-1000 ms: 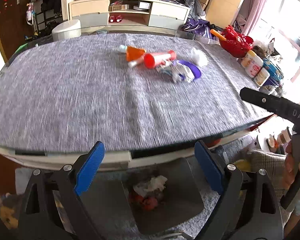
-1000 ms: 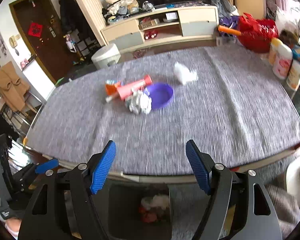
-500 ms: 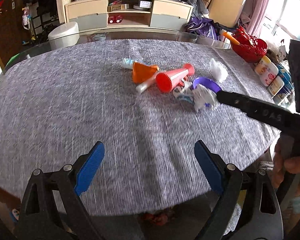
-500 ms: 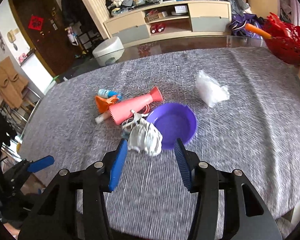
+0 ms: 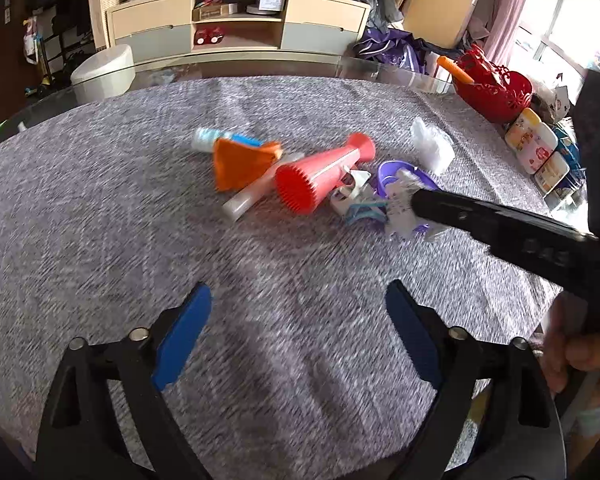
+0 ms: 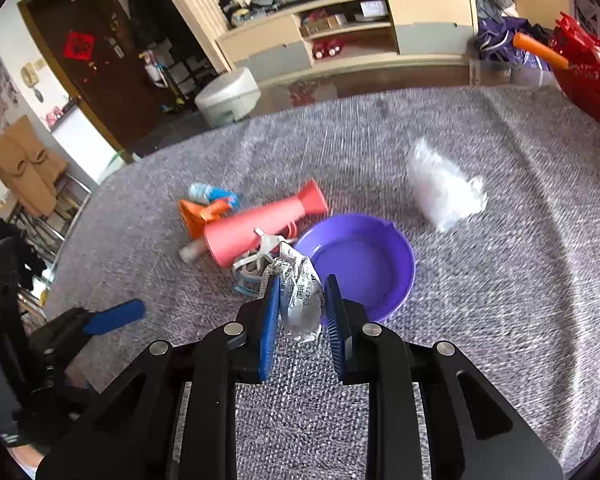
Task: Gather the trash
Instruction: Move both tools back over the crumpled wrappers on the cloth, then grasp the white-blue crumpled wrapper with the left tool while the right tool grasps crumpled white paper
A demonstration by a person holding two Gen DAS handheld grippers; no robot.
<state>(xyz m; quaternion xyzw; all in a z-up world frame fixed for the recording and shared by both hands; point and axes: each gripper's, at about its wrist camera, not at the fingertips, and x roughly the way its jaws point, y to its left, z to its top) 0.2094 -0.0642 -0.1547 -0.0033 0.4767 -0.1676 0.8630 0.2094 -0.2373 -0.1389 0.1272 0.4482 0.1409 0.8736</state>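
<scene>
Crumpled printed paper (image 6: 300, 300), one piece of the trash, sits between the blue pads of the right gripper (image 6: 302, 312), which grasps it just near-left of the purple bowl (image 6: 364, 264) on the grey tablecloth (image 6: 500, 280). Left of it lie a pink horn (image 6: 260, 226), an orange funnel (image 6: 198, 214) and a small blue-white bottle (image 6: 204, 192). A white plastic wad (image 6: 444, 192) rests farther right. The left gripper (image 5: 300, 344) hangs released over bare cloth, nearer than the pile.
</scene>
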